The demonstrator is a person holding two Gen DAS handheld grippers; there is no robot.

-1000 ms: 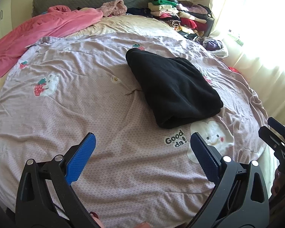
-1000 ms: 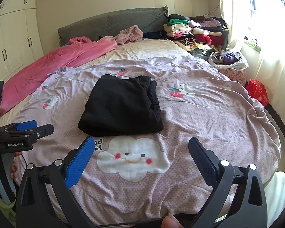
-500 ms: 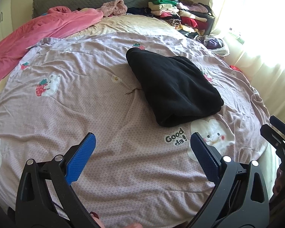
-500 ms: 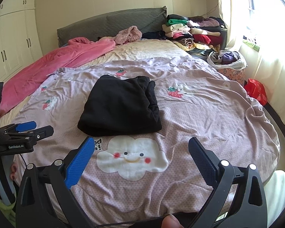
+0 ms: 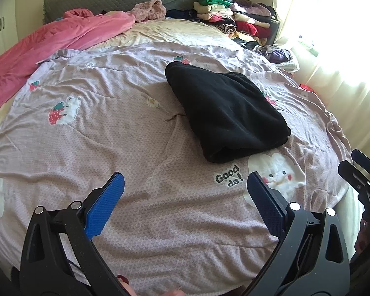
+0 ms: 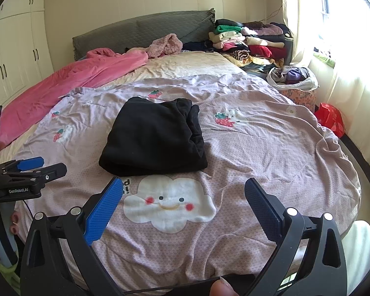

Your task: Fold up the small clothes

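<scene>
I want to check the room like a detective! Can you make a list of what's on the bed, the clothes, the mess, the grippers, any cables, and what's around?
Surface: bed with lilac quilt, wrinkled, cartoon cloud print.
Job's things: black garment, folded, lying mid-quilt, nothing touching it.
Clutter: pink blanket bunched along the far side; pink fuzzy item by the headboard.
Grippers: left gripper open, empty, above the quilt; right gripper open, empty.
Cables: thin black cable at the right view's bottom edge.
Surroundings: stacked clothes, full basket, red bag, white wardrobe, bright curtained window.
</scene>
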